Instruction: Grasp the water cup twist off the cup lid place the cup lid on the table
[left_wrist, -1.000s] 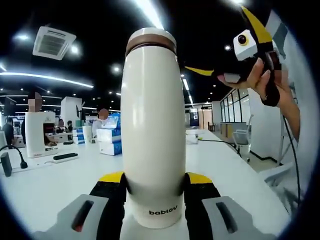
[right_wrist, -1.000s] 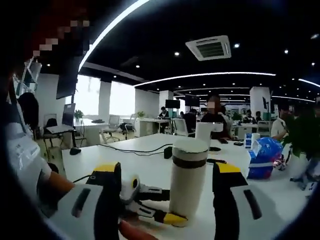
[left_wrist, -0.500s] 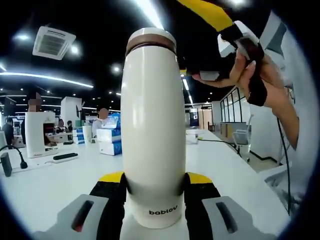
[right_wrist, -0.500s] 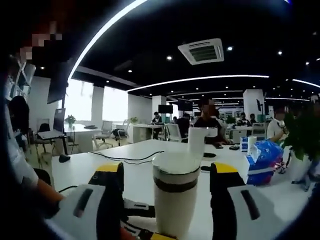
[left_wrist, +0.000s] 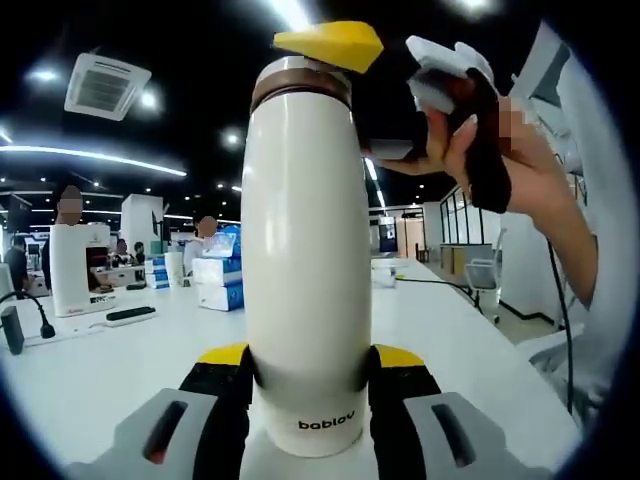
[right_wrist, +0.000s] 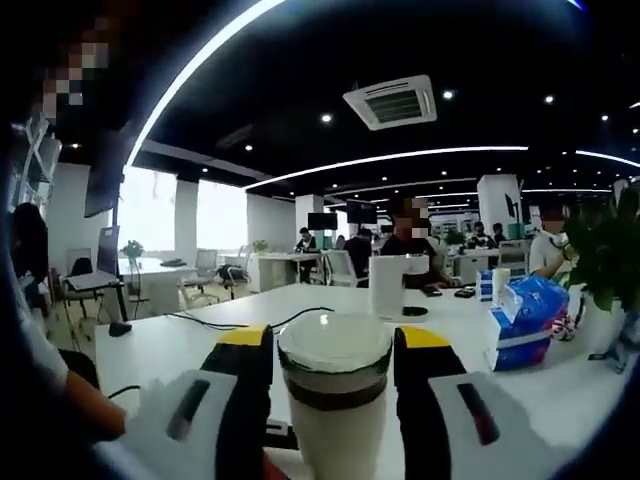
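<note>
A tall cream water cup (left_wrist: 305, 250) with a brown band under its lid (left_wrist: 300, 75) stands upright on the white table (left_wrist: 90, 370). My left gripper (left_wrist: 310, 372) is shut on the cup's base, a yellow-tipped jaw on each side. From the upper right a person's hand (left_wrist: 500, 150) brings in my right gripper, with one yellow fingertip (left_wrist: 330, 42) lying against the lid's top. In the right gripper view the lid (right_wrist: 335, 350) sits between the jaws of my right gripper (right_wrist: 335, 342), which press close on both sides of it.
A white appliance (left_wrist: 75, 265) and stacked tissue packs (left_wrist: 220, 280) stand far back on the table. A blue bag (right_wrist: 525, 310), a white jug (right_wrist: 388, 285) and a black cable (right_wrist: 215, 318) lie beyond the cup. People sit at desks in the background.
My right gripper has come down over the cup's top and its jaws have narrowed onto the lid. The left gripper and the cup have not moved.
</note>
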